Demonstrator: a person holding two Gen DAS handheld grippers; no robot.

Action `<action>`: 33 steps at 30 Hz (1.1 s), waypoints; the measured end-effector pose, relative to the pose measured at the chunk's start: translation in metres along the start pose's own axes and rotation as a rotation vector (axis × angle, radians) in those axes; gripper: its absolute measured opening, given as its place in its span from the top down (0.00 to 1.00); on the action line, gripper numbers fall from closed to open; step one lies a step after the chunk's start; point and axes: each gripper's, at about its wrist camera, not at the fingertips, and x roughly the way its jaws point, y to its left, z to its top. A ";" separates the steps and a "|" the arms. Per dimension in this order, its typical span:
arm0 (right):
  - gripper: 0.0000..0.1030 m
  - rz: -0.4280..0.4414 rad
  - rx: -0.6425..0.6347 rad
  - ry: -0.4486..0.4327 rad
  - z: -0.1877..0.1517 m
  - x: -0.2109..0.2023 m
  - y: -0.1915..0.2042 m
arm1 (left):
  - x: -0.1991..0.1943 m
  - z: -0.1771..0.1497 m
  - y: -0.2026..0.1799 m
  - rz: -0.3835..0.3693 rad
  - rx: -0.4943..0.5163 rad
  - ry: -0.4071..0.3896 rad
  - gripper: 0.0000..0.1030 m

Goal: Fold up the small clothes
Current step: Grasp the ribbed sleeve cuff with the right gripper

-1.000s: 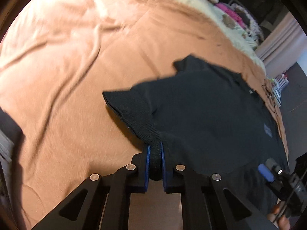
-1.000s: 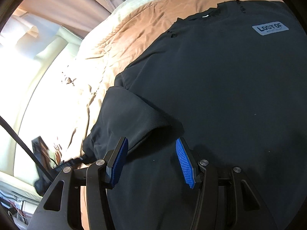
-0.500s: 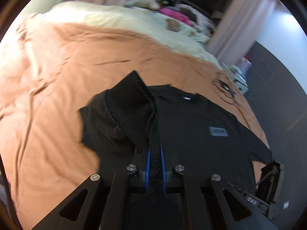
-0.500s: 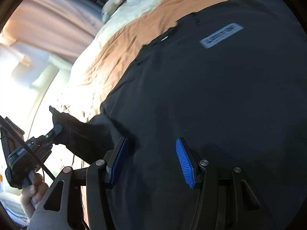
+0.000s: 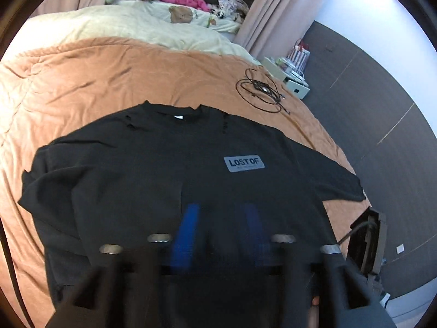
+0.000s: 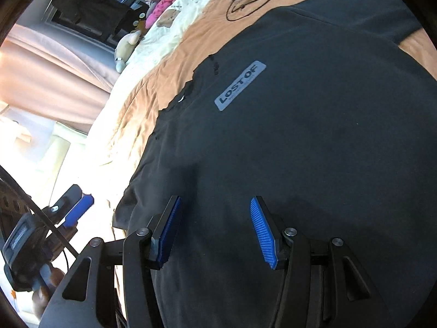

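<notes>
Orange bedspread (image 5: 109,76) carries the black tee (image 5: 153,169), spread flat, logo up. My left tool (image 5: 222,229) just opened, nothing between pads; right tool (image 6: 215,227) half-open, empty, over tee.

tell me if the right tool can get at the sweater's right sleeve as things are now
Probably yes. The right tool stands open with nothing between its pads, over the black sweater, and the right sleeve lies spread flat on the orange blanket with nothing on it. The coiled cable lies apart.

Left claw (image 5: 221,235) motion-blurred
</notes>
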 end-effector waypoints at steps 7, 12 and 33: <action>0.44 0.033 -0.021 0.045 0.001 0.016 0.009 | -0.011 -0.016 0.042 0.102 -0.043 -0.010 0.37; 0.44 0.072 -0.048 0.098 0.002 0.036 0.012 | -0.021 -0.031 0.082 0.173 -0.110 -0.005 0.37; 0.76 0.089 -0.071 0.237 0.025 0.127 0.020 | -0.044 -0.113 0.187 0.374 -0.193 0.100 0.37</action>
